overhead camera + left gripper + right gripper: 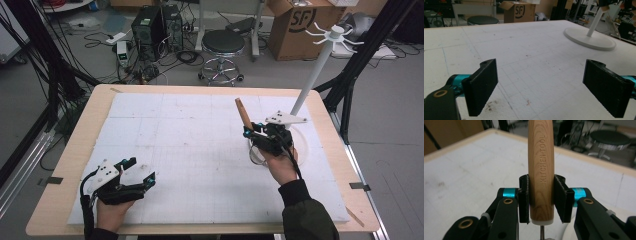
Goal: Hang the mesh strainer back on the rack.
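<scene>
A kitchen tool with a long wooden handle (244, 114) stands nearly upright at the right of the white board. My right gripper (255, 131) is shut on the handle's lower end, raised above the board. In the right gripper view the handle (541, 170) reads "KITCHEN TOOL", both pads (561, 197) press its sides, and a thin metal shaft (542, 232) leaves its bottom end. The tool's working end is hidden behind the gripper and hand. My left gripper (141, 171) rests at the front left, open, and nothing lies between its jaws in its own view (541, 63).
A white hook stand (315, 70) rises just behind my right gripper, its round base (589, 40) on the board. The wooden table's rim (75, 150) frames the white board. Beyond the table stand a black stool (223, 44), a cardboard box (295, 30) and cabled equipment.
</scene>
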A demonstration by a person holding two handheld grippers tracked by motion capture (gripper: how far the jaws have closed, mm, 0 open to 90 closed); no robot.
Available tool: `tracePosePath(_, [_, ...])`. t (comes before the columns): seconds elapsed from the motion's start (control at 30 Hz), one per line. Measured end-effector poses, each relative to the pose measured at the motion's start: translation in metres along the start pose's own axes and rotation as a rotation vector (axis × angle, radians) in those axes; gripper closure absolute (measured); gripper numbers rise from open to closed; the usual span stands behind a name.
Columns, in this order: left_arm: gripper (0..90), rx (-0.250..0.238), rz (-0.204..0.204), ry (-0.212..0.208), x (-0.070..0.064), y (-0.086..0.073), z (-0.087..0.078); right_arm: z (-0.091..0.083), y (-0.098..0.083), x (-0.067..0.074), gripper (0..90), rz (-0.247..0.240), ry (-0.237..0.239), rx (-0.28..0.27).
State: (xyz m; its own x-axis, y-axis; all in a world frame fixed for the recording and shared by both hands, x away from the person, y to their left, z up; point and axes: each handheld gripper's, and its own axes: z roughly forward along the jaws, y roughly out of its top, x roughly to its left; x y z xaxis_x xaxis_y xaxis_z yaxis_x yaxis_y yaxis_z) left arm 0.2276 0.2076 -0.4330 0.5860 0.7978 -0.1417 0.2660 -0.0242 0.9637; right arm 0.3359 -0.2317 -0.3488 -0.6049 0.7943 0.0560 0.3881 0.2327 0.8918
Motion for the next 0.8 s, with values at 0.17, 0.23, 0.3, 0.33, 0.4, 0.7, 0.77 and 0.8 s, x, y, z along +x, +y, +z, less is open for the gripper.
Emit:
tracePosePath(0.17, [13.2, -0.002, -0.004, 0.005, 0.000, 0.000, 0.000, -0.017, 0.005, -0.004, 68.2, 0.025, -0.018, -0.124])
tracePosePath(0.23, [13.2, -0.001, -0.003, 0.006, 0.000, 0.000, 0.000, -0.022, 0.005, -0.006, 68.2, 0.037, -0.021, -0.149])
tracePosePath(0.3, [13.2, 0.000, -0.004, 0.007, 0.000, 0.000, 0.000, -0.026, 0.005, -0.008, 68.2, 0.044, -0.026, -0.168])
tracePosePath(0.33, [13.2, 0.000, -0.002, 0.005, 0.000, 0.000, 0.000, -0.029, 0.005, -0.009, 68.2, 0.050, -0.030, -0.183])
tracePosePath(0.4, [13.2, 0.003, -0.002, 0.006, 0.000, 0.000, 0.000, -0.034, 0.006, -0.011, 68.2, 0.056, -0.034, -0.218])
tracePosePath(0.7, [13.2, 0.005, 0.000, 0.008, 0.000, -0.001, 0.001, -0.065, 0.010, -0.016, 68.2, 0.077, -0.083, -0.374])
tracePosePath(0.77, [13.2, 0.007, 0.001, 0.008, 0.000, -0.001, 0.001, -0.072, 0.011, -0.017, 68.2, 0.082, -0.089, -0.400])
tracePosePath(0.8, [13.2, 0.010, 0.003, 0.008, 0.000, -0.001, 0.001, -0.076, 0.013, -0.018, 68.2, 0.081, -0.097, -0.413])
